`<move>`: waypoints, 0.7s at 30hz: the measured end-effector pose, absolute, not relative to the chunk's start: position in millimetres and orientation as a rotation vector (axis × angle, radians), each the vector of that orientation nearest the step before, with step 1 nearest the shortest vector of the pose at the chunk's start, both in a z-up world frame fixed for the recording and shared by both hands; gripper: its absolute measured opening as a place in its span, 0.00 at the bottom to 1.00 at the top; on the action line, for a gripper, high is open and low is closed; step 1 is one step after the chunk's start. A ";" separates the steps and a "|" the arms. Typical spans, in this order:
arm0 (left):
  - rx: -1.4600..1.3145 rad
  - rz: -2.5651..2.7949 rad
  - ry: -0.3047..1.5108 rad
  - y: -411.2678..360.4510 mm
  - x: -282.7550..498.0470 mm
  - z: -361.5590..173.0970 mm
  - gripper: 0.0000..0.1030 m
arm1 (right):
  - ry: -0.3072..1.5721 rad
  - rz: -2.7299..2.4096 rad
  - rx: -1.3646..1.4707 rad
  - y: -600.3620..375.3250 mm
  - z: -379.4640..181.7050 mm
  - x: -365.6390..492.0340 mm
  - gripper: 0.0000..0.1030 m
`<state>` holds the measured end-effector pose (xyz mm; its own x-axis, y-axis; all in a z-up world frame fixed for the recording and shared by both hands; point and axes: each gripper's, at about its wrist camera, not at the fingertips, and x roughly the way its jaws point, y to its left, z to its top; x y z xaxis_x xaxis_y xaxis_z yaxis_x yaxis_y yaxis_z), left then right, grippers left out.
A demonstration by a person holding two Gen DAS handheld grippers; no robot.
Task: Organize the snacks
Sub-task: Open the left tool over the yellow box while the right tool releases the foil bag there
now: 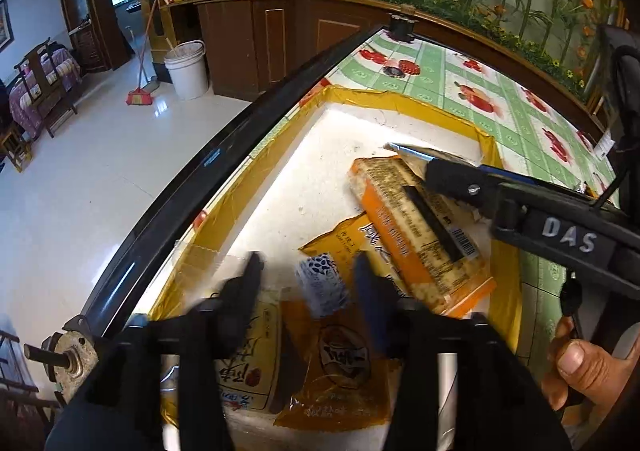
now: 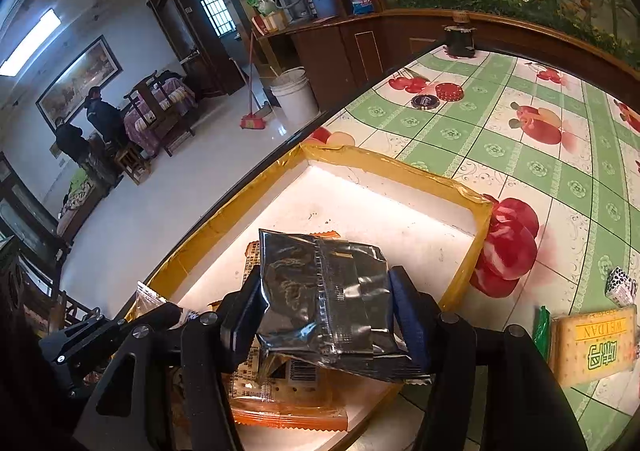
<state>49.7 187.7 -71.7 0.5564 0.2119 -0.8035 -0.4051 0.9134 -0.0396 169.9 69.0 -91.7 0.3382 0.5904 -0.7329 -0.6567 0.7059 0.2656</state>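
A shallow white foam tray (image 2: 400, 187) edged with yellow-brown tape sits at the corner of a table (image 2: 520, 155) covered in a green-and-white checked oilcloth printed with red fruit. The left gripper (image 1: 306, 275) hangs low over the tray with its fingers released, a small blue-and-white patterned packet (image 1: 320, 283) lying loose between them on top of orange snack bags (image 1: 340, 363). The right gripper (image 2: 326, 299) has its fingers set against both sides of a crinkled silver foil packet (image 2: 324, 291), held just above a long orange cracker pack (image 2: 280, 399) in the tray. A yellow cracker pack (image 2: 592, 343) lies outside on the cloth. Beyond the table edge, glossy white floor tiles (image 1: 100, 179) run to a white plastic bucket (image 1: 187, 69), a red broom (image 1: 140, 95) and dark wooden cabinets (image 1: 256, 35).
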 end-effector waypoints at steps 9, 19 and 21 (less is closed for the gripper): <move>-0.194 0.391 0.830 172.9 31.5 -55.2 0.70 | 0.883 0.809 0.006 35.2 -69.9 161.0 0.75; -0.187 0.359 0.789 150.4 19.6 -40.5 0.70 | 0.839 0.744 0.138 -52.1 -56.5 134.6 0.77; -0.179 0.349 0.786 143.6 18.9 -38.4 0.70 | 0.837 0.714 0.161 -71.5 -58.1 130.8 0.78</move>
<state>18.9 143.6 -38.4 0.6537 0.2395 -0.7179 -0.3717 0.9279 -0.0288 130.8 -71.5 -58.1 0.4550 0.6362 -0.6230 -0.5151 0.7588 0.3986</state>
